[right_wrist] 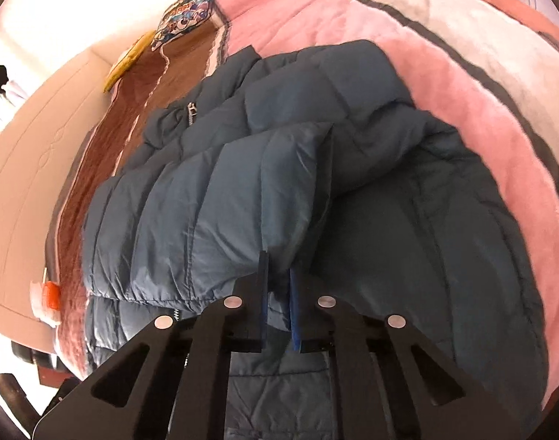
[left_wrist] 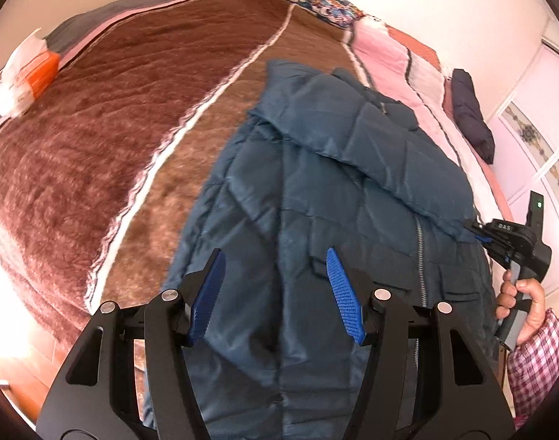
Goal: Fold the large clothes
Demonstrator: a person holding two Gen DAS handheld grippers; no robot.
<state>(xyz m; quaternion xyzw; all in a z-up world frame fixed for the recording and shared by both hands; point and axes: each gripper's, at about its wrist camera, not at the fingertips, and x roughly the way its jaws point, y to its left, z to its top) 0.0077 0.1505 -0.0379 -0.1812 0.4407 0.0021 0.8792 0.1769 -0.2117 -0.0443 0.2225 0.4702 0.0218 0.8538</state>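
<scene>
A dark blue quilted jacket (left_wrist: 352, 183) lies spread on the bed, zipper up. One sleeve (right_wrist: 206, 201) is folded across its body. My right gripper (right_wrist: 278, 267) is shut on the cuff end of that sleeve, with fabric pinched between its pads. The left wrist view shows the same gripper (left_wrist: 477, 236) at the jacket's right edge, held by a hand (left_wrist: 525, 304) in a checked sleeve. My left gripper (left_wrist: 275, 256) hovers over the jacket's lower left part, open, with nothing between its blue pads (left_wrist: 343, 293).
The bed carries a brown plush blanket (left_wrist: 96, 128) and a pink and white one (right_wrist: 352, 22). A plastic bag with something orange (left_wrist: 26, 73) lies at the far left. A patterned cushion (left_wrist: 327, 3) and a dark garment (left_wrist: 471, 117) lie near the far edge.
</scene>
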